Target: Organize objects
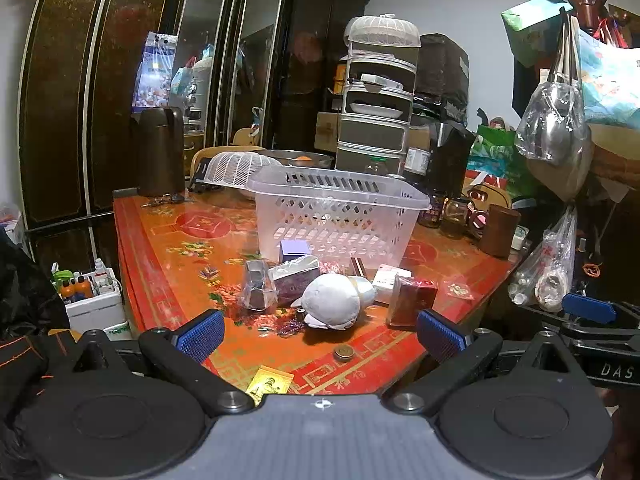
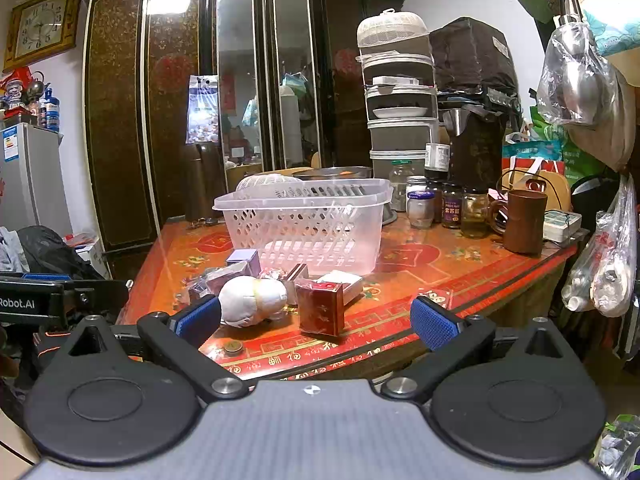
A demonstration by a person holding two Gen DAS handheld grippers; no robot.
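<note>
A clear plastic basket (image 1: 336, 216) (image 2: 308, 224) stands empty on the red patterned table (image 1: 168, 248) (image 2: 420, 264). In front of it lie a white plush toy (image 1: 332, 306) (image 2: 250, 300), a dark red box (image 1: 414, 300) (image 2: 320, 308), a purple box (image 1: 295, 251) (image 2: 244, 259), a foil-wrapped box (image 1: 294, 280), a wrapped silver item (image 1: 258, 290) and a white carton (image 1: 390, 280) (image 2: 344, 282). My left gripper (image 1: 320, 336) is open and empty, short of the pile. My right gripper (image 2: 316, 322) is open and empty near the table's front edge.
A coin-like disc (image 1: 344, 353) (image 2: 233, 346) and a yellow card (image 1: 270, 385) lie near the front edge. Jars (image 2: 452, 206) and a brown cup (image 2: 524, 222) stand at the right. A tiered food cover (image 1: 378, 96), thermos (image 1: 158, 152) and hanging bags (image 2: 608, 256) crowd the surroundings.
</note>
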